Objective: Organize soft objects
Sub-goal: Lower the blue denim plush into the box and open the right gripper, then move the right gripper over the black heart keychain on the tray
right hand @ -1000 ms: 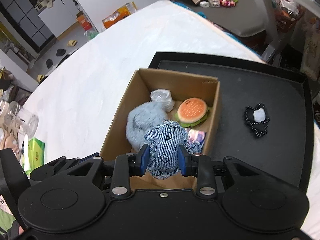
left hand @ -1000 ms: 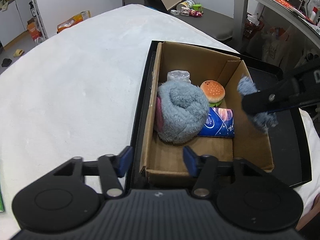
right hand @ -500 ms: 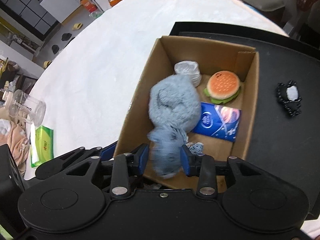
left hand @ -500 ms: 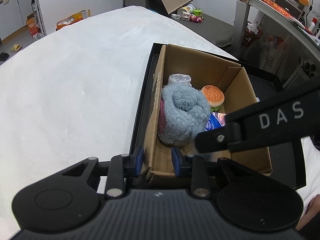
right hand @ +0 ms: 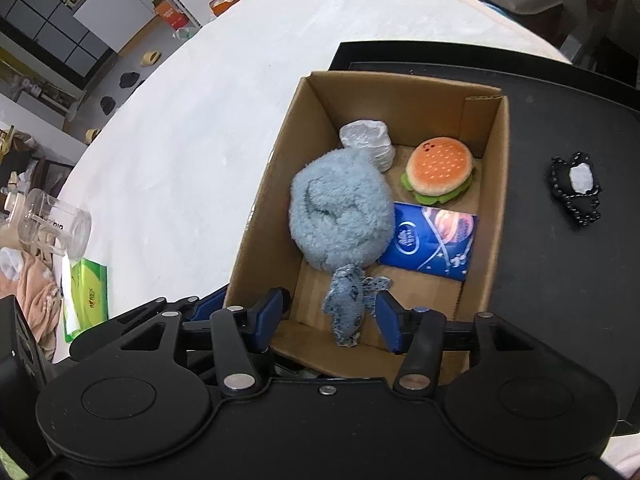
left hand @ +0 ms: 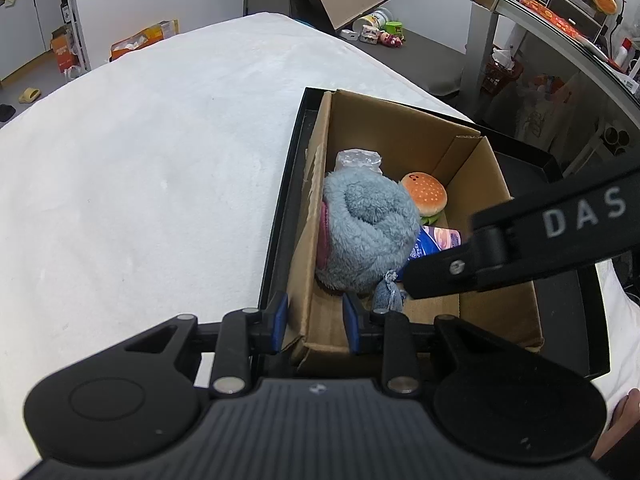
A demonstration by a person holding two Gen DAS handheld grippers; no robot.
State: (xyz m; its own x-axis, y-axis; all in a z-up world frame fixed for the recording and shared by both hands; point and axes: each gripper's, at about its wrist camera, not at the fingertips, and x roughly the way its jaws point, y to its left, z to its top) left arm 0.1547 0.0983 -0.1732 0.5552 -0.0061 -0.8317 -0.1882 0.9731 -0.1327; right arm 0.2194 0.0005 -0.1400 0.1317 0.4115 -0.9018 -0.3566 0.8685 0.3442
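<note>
An open cardboard box [left hand: 400,132] stands in a black tray [right hand: 560,120]. Inside lie a fluffy blue-grey plush [right hand: 340,212], a burger plush [right hand: 438,170], a blue tissue pack [right hand: 432,240] and a clear-wrapped stack [right hand: 370,146]. A small denim toy [right hand: 346,308] lies on the box floor against the fluffy plush. My right gripper [right hand: 328,308] hangs over it, jaws opening, pads clear of the toy on both sides. My left gripper [left hand: 314,318] is shut on the box's near-left corner wall. In the left wrist view a right finger [left hand: 480,256] crosses the box and hides part of the denim toy [left hand: 386,294].
A small black-and-white soft item [right hand: 576,186] lies on the tray right of the box. On the white table [left hand: 140,180] to the left are a glass jar [right hand: 52,220], a green tissue pack [right hand: 88,292] and a pink cloth [right hand: 32,292].
My right gripper sank into the box and opened; the denim toy left its jaws and now lies on the box floor. My left gripper closed on the box's corner wall.
</note>
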